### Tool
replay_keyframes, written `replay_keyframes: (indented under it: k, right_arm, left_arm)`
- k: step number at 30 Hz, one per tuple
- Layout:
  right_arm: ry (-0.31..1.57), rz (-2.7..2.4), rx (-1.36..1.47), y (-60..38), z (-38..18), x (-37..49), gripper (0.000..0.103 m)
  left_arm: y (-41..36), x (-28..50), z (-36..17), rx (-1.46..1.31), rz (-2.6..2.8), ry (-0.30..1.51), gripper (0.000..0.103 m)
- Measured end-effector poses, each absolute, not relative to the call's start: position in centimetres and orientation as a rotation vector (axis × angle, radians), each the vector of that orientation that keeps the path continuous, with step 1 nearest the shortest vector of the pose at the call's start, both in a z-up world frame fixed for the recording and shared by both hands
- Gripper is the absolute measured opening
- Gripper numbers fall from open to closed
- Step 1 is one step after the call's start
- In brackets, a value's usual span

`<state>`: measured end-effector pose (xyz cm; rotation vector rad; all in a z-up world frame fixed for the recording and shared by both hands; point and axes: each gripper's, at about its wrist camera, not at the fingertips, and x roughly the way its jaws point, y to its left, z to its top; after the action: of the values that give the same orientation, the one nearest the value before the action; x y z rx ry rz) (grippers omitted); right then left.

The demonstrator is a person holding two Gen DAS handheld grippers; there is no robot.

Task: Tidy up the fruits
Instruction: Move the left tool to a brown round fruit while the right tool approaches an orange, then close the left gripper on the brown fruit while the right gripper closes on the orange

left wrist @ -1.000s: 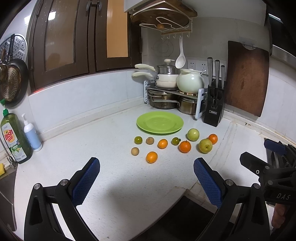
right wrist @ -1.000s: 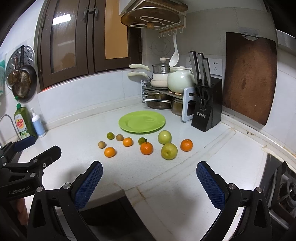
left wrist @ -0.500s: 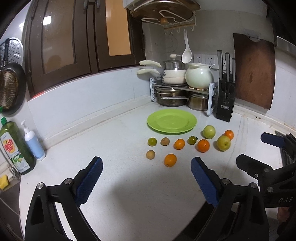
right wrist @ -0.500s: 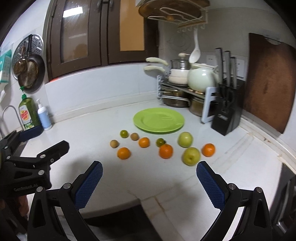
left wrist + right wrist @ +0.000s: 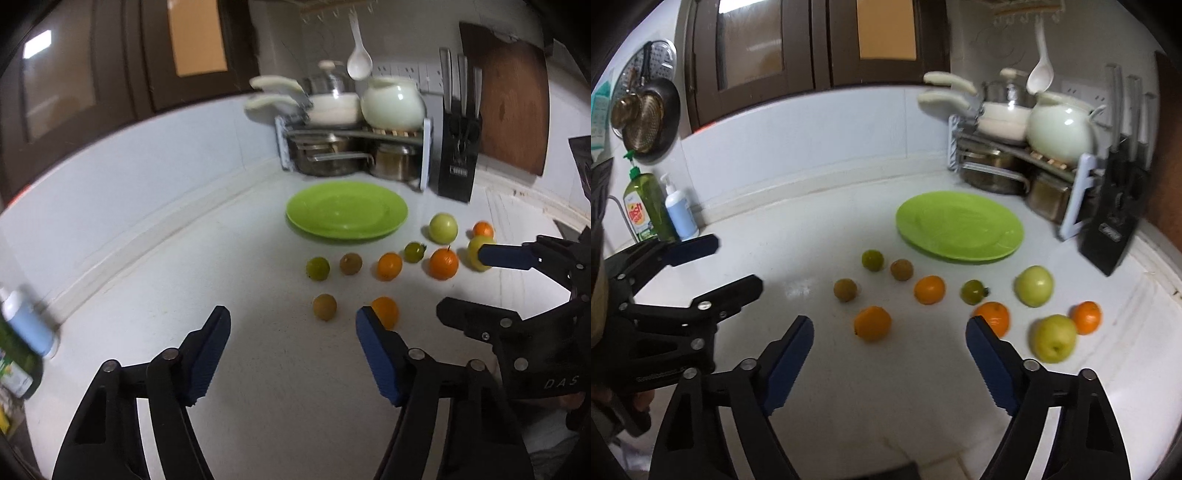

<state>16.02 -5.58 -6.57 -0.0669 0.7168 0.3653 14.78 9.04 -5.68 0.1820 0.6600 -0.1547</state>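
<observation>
Fruits lie loose on the white counter, none of them between either pair of jaws. Just beyond the left gripper sit a small brown fruit ahead of the gap and an orange partly behind its right-hand blue pad. Further out runs a row: a green citrus, a brown kiwi-like fruit, a second orange, a dark green fruit and a stemmed orange. The right gripper has the near orange just past its fingertips, left of centre, and the stemmed orange behind its right pad. Off to the right of those jaws are two green apples and a small orange. Both pairs of jaws have just been closing, yet they stand apart with only bare counter between them. Beyond all the fruit rests the green plate, apparently bare, though the picture is blurred. Behind it stand a pot rack and a knife block; a dish soap bottle is far left
</observation>
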Motion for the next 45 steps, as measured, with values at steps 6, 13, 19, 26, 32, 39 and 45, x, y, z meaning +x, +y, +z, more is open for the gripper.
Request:
replay_keyframes:
  k: [6,13,19,26,32,39,45]
  right_arm:
    - [0.8,0.372,-0.05,-3.8,-8.7,18.6,0.069]
    - [0.878,0.358,-0.017,-3.2,-10.6,20.8,0.058]
    - [0.924,0.364,-0.002,-2.6,-11.4,21.8,0.052]
    - [0.966,0.375,0.013,-2.7,-12.3,22.4,0.045]
    - [0.976,0.401,0.026,-2.8,-12.5,22.7,0.042]
    - [0.984,0.419,0.04,-2.7,-12.7,23.0,0.038]
    - [0.96,0.41,0.032,-3.0,-12.5,23.0,0.038]
  left_arm:
    - [9.3,18.3,-7.8,0.214,-0.281,0.725,0.057]
    - [8.8,21.3,-10.0,0.236,-0.401,0.794,0.046]
    - [8.5,22.9,-11.1,0.247,-0.456,0.823,0.043]
    - [8.1,23.8,-12.0,0.223,-0.477,0.858,0.039]
    - [8.0,24.5,-12.4,0.216,-0.469,0.874,0.032]
    - [8.1,24.6,-12.6,0.208,-0.461,0.891,0.026]
    - [8.6,24.1,-12.0,0.187,-0.434,0.885,0.026]
